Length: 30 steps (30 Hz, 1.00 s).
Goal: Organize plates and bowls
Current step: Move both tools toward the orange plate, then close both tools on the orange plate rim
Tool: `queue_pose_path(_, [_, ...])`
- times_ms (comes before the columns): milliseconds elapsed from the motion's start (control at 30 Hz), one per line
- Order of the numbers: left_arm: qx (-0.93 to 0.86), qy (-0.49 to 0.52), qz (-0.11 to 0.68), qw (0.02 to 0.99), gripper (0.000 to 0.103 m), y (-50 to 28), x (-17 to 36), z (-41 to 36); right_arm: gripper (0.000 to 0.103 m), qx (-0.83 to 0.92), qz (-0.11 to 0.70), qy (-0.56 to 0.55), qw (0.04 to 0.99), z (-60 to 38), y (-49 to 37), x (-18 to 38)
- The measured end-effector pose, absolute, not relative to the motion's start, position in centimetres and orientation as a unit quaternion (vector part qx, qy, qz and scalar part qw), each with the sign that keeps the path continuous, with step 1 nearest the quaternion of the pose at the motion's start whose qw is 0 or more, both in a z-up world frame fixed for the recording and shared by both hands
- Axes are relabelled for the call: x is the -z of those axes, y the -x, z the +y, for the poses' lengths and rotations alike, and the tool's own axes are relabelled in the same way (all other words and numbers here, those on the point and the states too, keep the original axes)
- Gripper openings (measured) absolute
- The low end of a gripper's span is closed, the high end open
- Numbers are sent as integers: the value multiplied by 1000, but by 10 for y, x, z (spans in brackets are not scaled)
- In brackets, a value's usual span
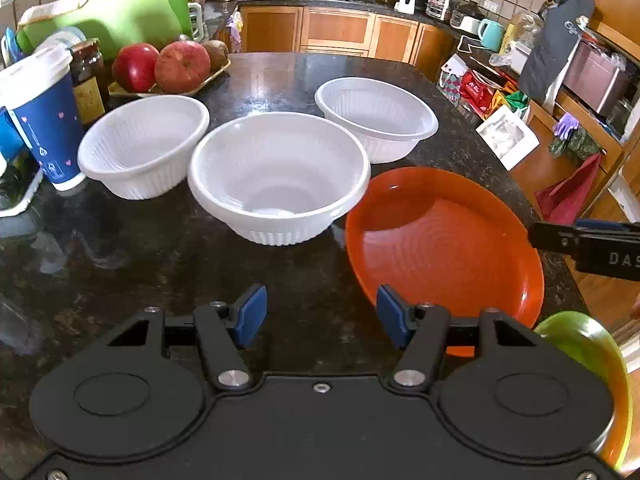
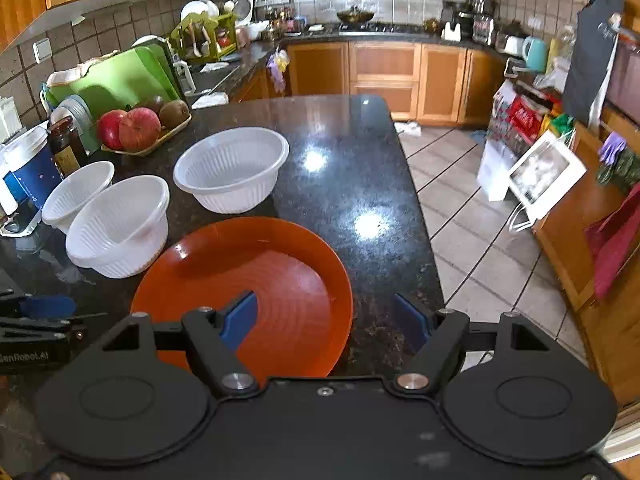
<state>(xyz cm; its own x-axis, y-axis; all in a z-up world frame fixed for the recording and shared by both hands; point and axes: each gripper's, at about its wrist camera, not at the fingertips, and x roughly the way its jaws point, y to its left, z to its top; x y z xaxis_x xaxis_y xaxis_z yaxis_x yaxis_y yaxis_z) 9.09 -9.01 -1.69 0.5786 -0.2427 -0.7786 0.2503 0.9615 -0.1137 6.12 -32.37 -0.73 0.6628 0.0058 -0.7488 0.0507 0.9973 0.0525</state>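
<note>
Three white ribbed plastic bowls stand on the dark granite counter: a left bowl, a middle bowl and a far right bowl. They also show in the right wrist view. An orange plate lies at the near right. A green plate peeks out beside it. My left gripper is open and empty, in front of the middle bowl. My right gripper is open and empty above the orange plate's near right rim.
A tray of apples and kiwis, a dark jar, a blue paper cup and a green cutting board crowd the counter's left. The counter's right edge drops to the tiled floor.
</note>
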Motion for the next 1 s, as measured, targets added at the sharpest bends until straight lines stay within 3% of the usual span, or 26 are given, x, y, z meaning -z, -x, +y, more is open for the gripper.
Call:
queue_pose_path(133, [128,-2,436,891,68,-94,19,-98,77,-6,418,-38,908,-327,-73,14])
queue_pose_path(567, [140,-14,463,875,67,-107,29,-121,64,-27,433,-18,901,-329,-90,32])
queue_pose_path(867, [128,-6,479,868,53,-116,36,-121,50,-49,442,-13,895,-330,-97,39])
queue_pose_path(1000, [140,-1,482,865,39,-116,35,-119,41,-53,445,-21,894,-330,-98,39])
